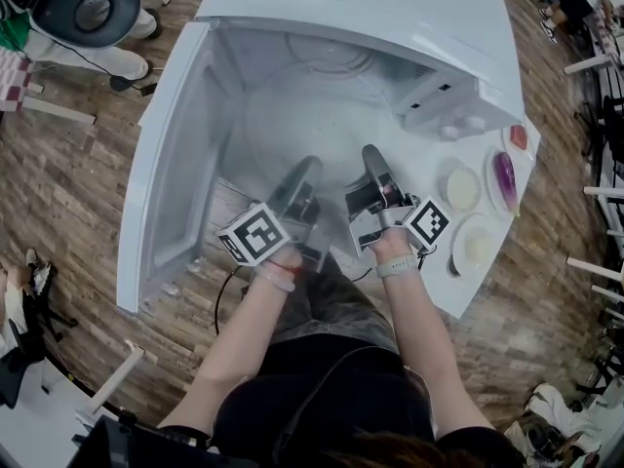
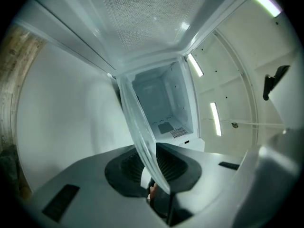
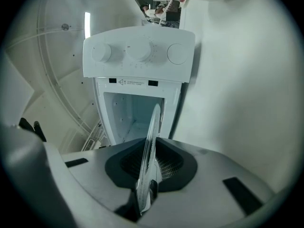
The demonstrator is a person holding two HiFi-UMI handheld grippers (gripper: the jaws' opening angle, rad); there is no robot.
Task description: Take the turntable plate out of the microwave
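Where the microwave (image 1: 390,13) gapes toward the person, holding the plate (image 1: 302,125) level at the mouth of the cavity. Clamped on its near rim with the left gripper (image 1: 307,169), jaws closed tight on the glass edge. Same with the right gripper (image 1: 373,156) just beside it, also pinching the rim. Cannot tell how much of the glass lies inside. Walled in on both sides by the white cavity. Hinged at left, the door (image 1: 171,164), swung wide and well apart from the left gripper. Flanked at right by the panel (image 1: 444,96) with three knobs, near the right gripper. Crowded further right on the table (image 1: 444,286) with small dishes (image 1: 462,188), one bearing something purple. Ringed below by wood floor (image 1: 78,183).
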